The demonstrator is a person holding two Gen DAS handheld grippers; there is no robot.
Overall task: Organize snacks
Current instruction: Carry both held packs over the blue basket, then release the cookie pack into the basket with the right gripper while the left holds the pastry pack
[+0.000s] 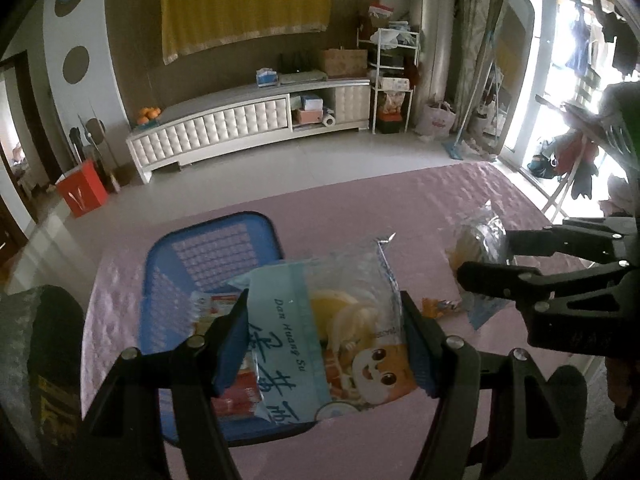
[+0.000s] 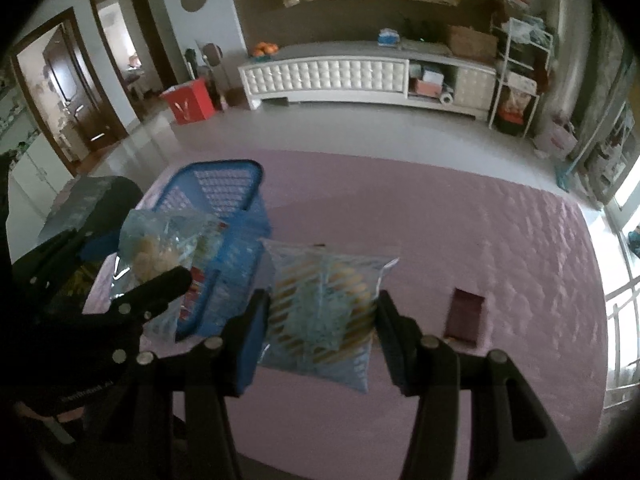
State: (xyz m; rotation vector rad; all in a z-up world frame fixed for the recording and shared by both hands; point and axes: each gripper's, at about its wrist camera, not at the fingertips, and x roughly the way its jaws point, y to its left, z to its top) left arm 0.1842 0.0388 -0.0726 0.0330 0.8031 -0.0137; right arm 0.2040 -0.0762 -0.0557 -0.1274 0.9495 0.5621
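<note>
Holding a pastry packet point(image 1: 320, 336) between its closed fingers, the left gripper point(image 1: 326, 344) hangs right over the blue basket point(image 1: 208, 256), which lies directly below and ahead; the packet's long axis runs away from the gripper. The left is clearly the nearer hand, so a release there looks like the coming move. The right gripper point(image 2: 320, 332) is clamped on a striped biscuit bag point(image 2: 324, 304), with the basket off to its left. A small orange wrapper point(image 1: 440, 306) lies on the pink quilted cover point(image 2: 460, 220). Beyond it: pale tiled floor, a white TV cabinet point(image 1: 240, 128), a red box point(image 1: 82, 194)
</note>
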